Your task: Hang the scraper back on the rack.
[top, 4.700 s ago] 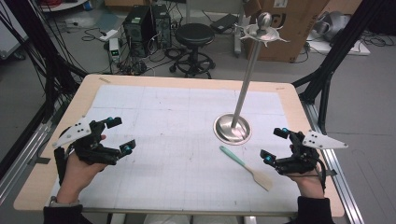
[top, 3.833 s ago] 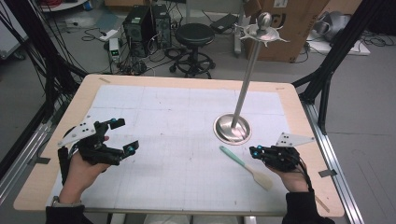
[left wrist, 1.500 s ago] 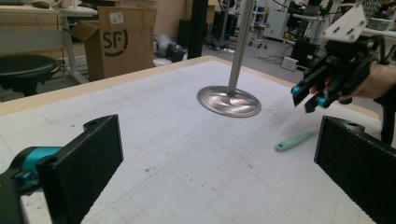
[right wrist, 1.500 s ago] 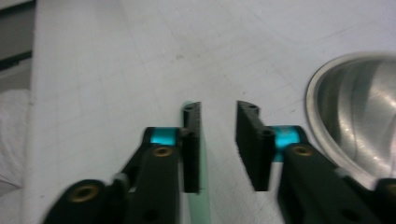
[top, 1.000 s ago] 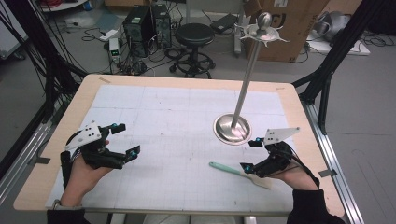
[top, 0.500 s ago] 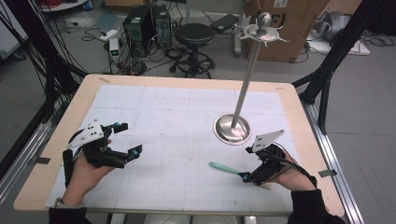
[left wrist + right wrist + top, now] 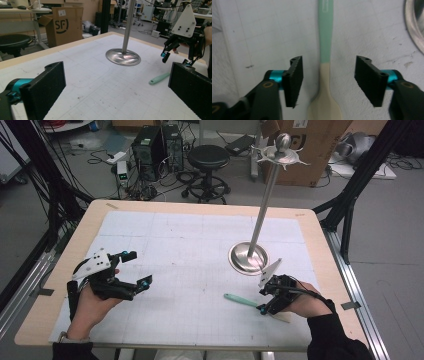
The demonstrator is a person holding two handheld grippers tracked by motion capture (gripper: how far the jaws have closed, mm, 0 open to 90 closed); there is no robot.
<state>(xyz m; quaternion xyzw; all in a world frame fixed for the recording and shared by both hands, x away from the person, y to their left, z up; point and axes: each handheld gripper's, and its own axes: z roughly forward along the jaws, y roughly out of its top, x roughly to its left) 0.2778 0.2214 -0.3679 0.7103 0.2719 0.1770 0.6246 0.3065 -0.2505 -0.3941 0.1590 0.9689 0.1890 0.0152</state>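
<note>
High view first: a person stands at the near edge of the bench (image 7: 200, 215), which is covered by a white gridded mat, with a set of tongs in each hand. The right tongs (image 7: 267, 300) are tipped down over a spatula (image 7: 240, 300) that lies flat on the mat, just in front of the round base of a tall metal stand (image 7: 248, 257). The left tongs (image 7: 135, 270) are held off to the far side, well apart from everything, jaws spread wide and empty; I'd guess that hand is simply waiting out of the way.

From the right gripper view, the spatula (image 7: 325, 37) runs straight up the middle, its mint-green handle pointing away and its cream blade end nearest the camera. The right tongs (image 7: 329, 82) straddle it at the neck where green meets cream, jaws wide, a gap on either side, neither pad touching. That centring looks deliberate: lined up along the handle so that closing would pinch the narrow part squarely, not the broad blade.

From the left gripper view, the green handle (image 7: 160, 78) pokes out on the mat beside the stand's base (image 7: 123, 57), with the other hand's tongs (image 7: 175, 50) poised just above it.
</note>
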